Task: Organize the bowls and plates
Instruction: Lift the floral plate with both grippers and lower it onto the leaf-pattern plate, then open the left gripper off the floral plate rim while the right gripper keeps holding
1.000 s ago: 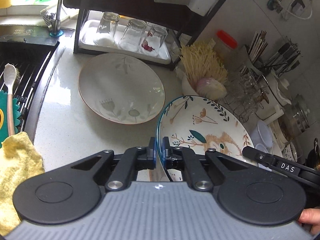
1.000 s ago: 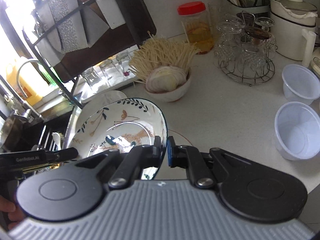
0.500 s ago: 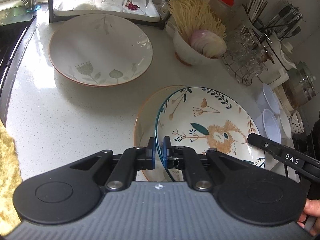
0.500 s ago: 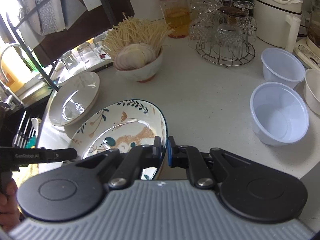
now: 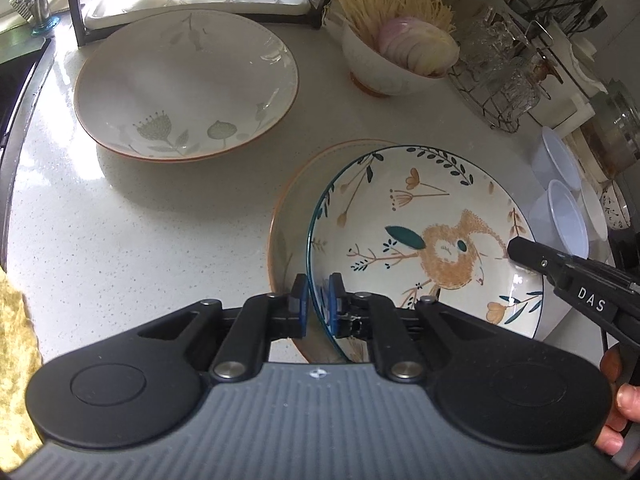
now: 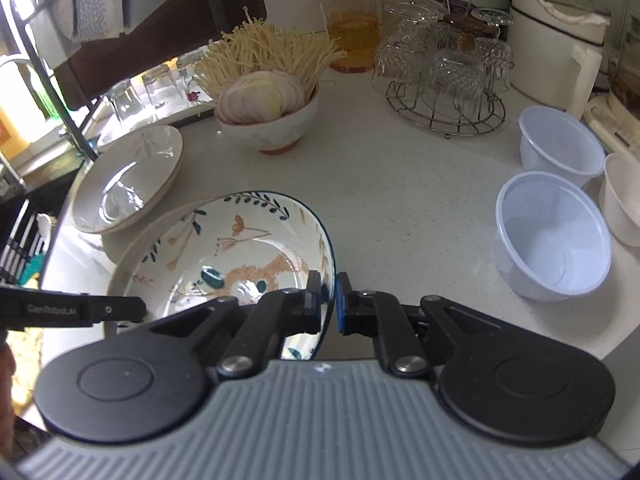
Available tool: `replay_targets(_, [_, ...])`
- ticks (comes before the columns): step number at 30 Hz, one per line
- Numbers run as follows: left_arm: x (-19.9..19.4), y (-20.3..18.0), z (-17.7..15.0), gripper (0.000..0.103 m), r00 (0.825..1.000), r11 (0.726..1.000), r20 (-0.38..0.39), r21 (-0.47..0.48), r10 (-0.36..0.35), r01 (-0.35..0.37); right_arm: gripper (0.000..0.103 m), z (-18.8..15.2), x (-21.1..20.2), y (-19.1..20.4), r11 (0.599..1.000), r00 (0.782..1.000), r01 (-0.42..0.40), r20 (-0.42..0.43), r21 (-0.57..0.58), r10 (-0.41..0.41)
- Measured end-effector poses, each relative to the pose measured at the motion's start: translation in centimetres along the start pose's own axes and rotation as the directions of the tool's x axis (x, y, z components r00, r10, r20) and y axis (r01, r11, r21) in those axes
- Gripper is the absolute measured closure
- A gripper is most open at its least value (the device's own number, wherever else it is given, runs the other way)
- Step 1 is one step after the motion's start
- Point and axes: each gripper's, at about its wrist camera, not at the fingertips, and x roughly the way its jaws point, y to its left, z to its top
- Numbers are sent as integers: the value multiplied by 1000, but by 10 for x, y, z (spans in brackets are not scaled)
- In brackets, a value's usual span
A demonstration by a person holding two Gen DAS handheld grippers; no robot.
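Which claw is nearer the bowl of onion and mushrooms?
Neither clearly. The left claw and right claw each clamp opposite rims of the bird plate; the onion bowl sits beyond it.

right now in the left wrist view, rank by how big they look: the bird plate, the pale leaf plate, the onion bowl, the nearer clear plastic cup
1. pale leaf plate and bird plate: look about alike; the bird plate is nearer the camera, so no ranking between them.
2. onion bowl.
3. nearer clear plastic cup.
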Motion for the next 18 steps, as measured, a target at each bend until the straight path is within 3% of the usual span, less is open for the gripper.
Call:
replay_targets(5, [0,-3,2,89,1000,1000,-12,9,3,-3,91,-4,1,7,998,999,41,19,-37,-40])
replay_targets(12, [-7,1,3,73,1000,999,-8,-26,-27,27,90,-7,5,10,999,999,48,18,-25,-47])
replay_targets(18, [-13,-2,1,72,1000,999,5,-29,-22,22,88,-7,7,11,999,999,44,14,-11,-44])
